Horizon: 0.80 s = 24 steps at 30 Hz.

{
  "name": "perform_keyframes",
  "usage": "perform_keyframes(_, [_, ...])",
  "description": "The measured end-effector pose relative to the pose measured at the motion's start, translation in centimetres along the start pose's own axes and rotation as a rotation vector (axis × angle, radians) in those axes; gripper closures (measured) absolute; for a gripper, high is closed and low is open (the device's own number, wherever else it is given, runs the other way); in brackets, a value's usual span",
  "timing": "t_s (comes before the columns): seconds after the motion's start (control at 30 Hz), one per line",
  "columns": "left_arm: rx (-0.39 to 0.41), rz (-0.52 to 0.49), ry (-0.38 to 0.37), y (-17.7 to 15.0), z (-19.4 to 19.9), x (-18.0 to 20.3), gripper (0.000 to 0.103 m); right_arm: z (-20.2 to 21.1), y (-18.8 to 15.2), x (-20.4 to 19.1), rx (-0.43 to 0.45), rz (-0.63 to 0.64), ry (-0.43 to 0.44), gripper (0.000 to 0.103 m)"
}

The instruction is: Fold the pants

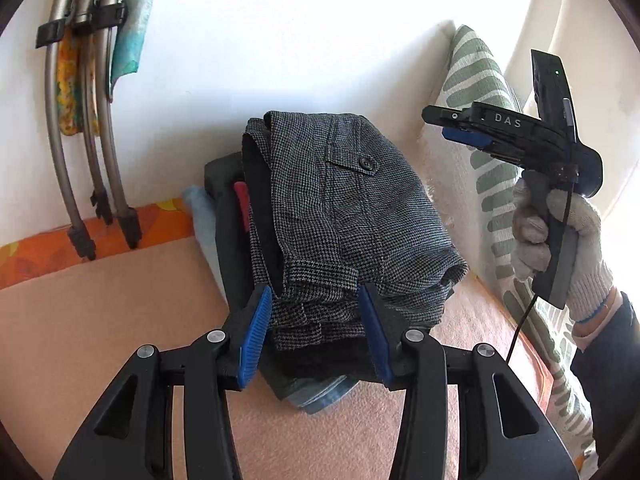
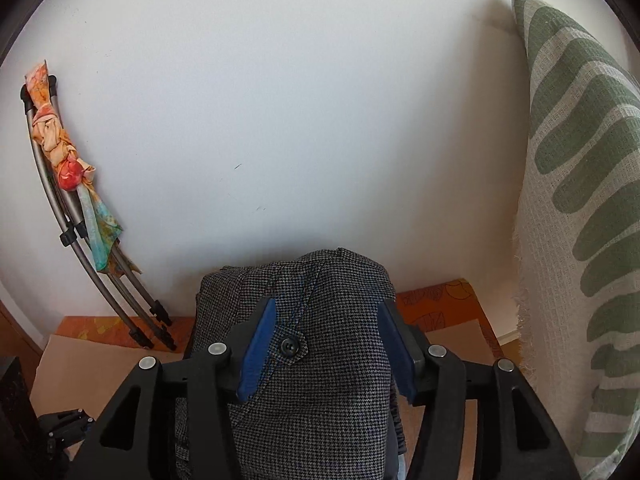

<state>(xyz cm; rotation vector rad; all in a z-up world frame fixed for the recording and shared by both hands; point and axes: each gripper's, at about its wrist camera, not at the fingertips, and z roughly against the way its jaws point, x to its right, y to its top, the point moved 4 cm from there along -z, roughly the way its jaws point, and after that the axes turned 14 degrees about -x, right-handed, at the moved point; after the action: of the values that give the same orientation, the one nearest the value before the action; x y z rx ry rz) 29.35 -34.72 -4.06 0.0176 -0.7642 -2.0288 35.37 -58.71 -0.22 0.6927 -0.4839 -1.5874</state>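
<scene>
The folded grey houndstooth wool pants (image 1: 352, 216) sit between the left gripper's (image 1: 316, 332) spread blue pads, unpinched.

peach blanket (image 1: 100, 320) under a stack of folded clothes (image 1: 344, 216)

One folded houndstooth pair of pants (image 1: 344, 216) is counted between the fingers (image 1: 256, 332). Three curved metal tubes (image 1: 100, 128) and one leaf-patterned cushion (image 1: 484, 92) are counted beyond them.

Strong daylight from the right washes out the wall (image 1: 320, 40) in the left wrist view, the right wrist view is evenly lit, both sharp, with fisheye-bent, dark-vignetted edges.
</scene>
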Motion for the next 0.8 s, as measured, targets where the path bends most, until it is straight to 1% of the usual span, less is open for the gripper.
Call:
perform_keyframes(0.1, [0.020, -0.006, 0.020, -1.3, 2.5, 0.3, 0.059, 3.0, -2.9, -1.1, -0.001, 0.002, -0.013, 0.045])
perform_keyframes(0.2, [0.032, -0.016, 0.033, -2.6, 4.9, 0.6, 0.059, 6.1, -6.0, -2.3, 0.013, 0.000, -0.059, 0.038])
perform_keyframes(0.23, [0.033, -0.022, 0.038, -3.1, 5.6, 0.8, 0.059, 7.0, -7.0, -2.7, 0.017, -0.005, -0.061, 0.037])
perform_keyframes(0.33, [0.045, -0.037, 0.055, -4.8, 8.2, 1.3, 0.059, 9.1, -10.2, -3.9, 0.010, -0.019, -0.076, 0.036])
perform_keyframes(0.37, [0.050, -0.040, 0.061, -5.3, 9.1, 1.5, 0.054, 9.9, -11.3, -4.1, 0.006, -0.031, -0.075, 0.036])
perform_keyframes(0.4, [0.057, -0.042, 0.068, -5.9, 9.7, 1.6, 0.039, 10.7, -12.4, -4.4, -0.003, -0.044, -0.073, 0.035])
perform_keyframes(0.43, [0.072, -0.040, 0.073, -6.4, 10.4, 1.7, 0.034, 11.5, -13.5, -4.7, -0.008, -0.049, -0.079, 0.034])
perform_keyframes(0.47, [0.086, -0.039, 0.080, -7.1, 11.2, 1.8, 0.031, 12.3, -14.4, -5.1, -0.007, -0.048, -0.099, 0.033])
perform_keyframes(0.5, [0.093, -0.046, 0.083, -7.9, 12.0, 2.0, 0.031, 12.9, -15.2, -5.7, 0.000, -0.040, -0.128, 0.032])
perform_keyframes(0.57, [0.103, -0.051, 0.092, -9.2, 13.3, 2.4, 0.031, 14.5, -16.9, -6.9, 0.024, -0.033, -0.165, 0.025])
perform_keyframes(0.6, [0.107, -0.049, 0.090, -9.9, 13.9, 2.5, 0.031, 15.3, -17.6, -7.4, 0.033, -0.038, -0.172, 0.018])
perform_keyframes(0.63, [0.109, -0.045, 0.086, -10.5, 14.4, 2.5, 0.030, 16.0, -18.4, -8.0, 0.046, -0.048, -0.174, 0.014])
perform_keyframes(0.67, [0.110, -0.044, 0.080, -11.2, 15.0, 2.6, 0.029, 16.7, -19.1, -8.6, 0.059, -0.050, -0.182, 0.013])
perform_keyframes(0.7, [0.112, -0.044, 0.079, -11.8, 15.5, 2.7, 0.026, 17.3, -19.8, -9.2, 0.071, -0.041, -0.197, 0.010])
perform_keyframes(0.73, [0.115, -0.043, 0.084, -12.4, 15.9, 2.8, 0.025, 17.8, -20.4, -9.9, 0.085, -0.032, -0.218, 0.006])
perform_keyframes(0.8, [0.132, -0.046, 0.097, -13.5, 16.7, 2.9, 0.024, 18.6, -21.3, -11.2, 0.114, -0.013, -0.250, 0.000])
